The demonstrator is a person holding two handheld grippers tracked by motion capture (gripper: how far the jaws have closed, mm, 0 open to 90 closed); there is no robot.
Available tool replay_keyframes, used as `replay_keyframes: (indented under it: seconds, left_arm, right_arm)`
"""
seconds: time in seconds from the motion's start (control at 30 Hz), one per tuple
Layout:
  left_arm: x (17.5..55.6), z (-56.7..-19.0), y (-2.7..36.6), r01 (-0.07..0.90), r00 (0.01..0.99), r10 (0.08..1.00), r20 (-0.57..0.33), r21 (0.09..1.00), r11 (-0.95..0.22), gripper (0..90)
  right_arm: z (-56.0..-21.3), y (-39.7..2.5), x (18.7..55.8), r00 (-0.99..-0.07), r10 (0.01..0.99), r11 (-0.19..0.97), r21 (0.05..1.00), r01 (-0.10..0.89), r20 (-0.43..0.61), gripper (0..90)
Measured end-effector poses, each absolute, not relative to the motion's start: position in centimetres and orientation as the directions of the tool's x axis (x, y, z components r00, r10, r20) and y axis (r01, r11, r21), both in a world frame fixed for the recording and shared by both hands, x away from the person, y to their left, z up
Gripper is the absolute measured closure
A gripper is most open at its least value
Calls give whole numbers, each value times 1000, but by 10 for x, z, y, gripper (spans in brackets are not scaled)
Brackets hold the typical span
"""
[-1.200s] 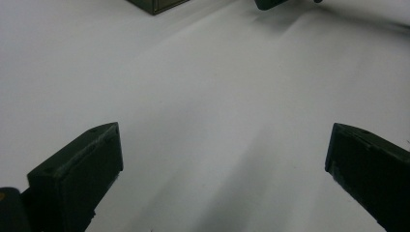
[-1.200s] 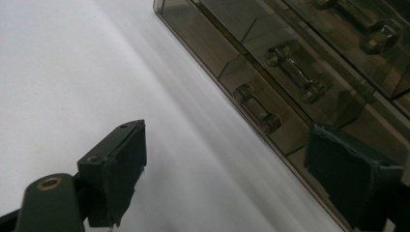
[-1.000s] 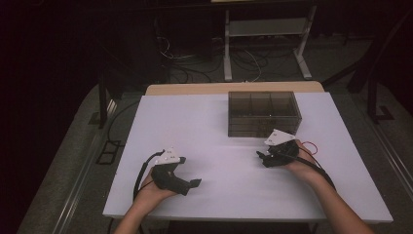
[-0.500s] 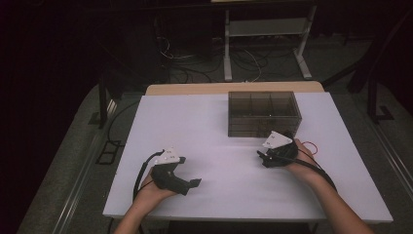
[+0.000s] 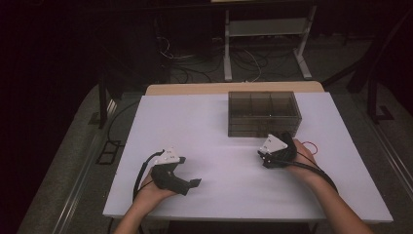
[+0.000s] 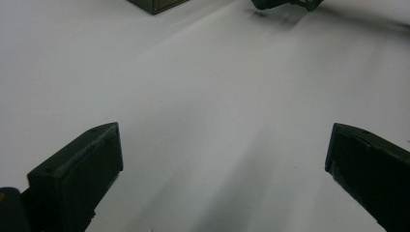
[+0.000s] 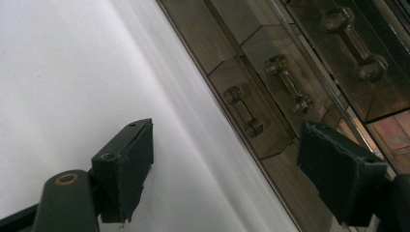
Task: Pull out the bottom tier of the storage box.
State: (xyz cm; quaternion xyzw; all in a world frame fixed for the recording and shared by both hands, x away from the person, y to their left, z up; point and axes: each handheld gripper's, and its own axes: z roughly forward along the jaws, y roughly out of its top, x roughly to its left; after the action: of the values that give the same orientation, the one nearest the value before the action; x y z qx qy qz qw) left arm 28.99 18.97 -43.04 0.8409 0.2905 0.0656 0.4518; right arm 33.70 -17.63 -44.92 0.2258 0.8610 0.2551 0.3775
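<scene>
The left gripper (image 5: pixel 195 183) rests low on the table (image 5: pixel 204 122) with its jaws spread wide and nothing between them, as it was a second ago. The right gripper (image 5: pixel 263 158), also released and empty, has moved a little closer to the box (image 5: pixel 263 114), which now stands just ahead of its jaws. I judge it is approaching one drawer handle (image 7: pixel 244 117) to pull.

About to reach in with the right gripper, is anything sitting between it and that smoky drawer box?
Nothing visible does. The right gripper, jaws open, faces the drawer box with bare white table between; its handles show unobstructed ahead.
</scene>
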Motion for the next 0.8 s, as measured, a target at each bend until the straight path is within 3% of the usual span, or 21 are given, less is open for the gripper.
replay_keyframes:
  seconds: [0.8]
  left_arm:
    - [290, -430, 190, 429, 823, 548, -151, 798, -424, 0]
  right_arm:
    - [-455, -170, 332, -570, 495, 844, 518, 137, -655, 219]
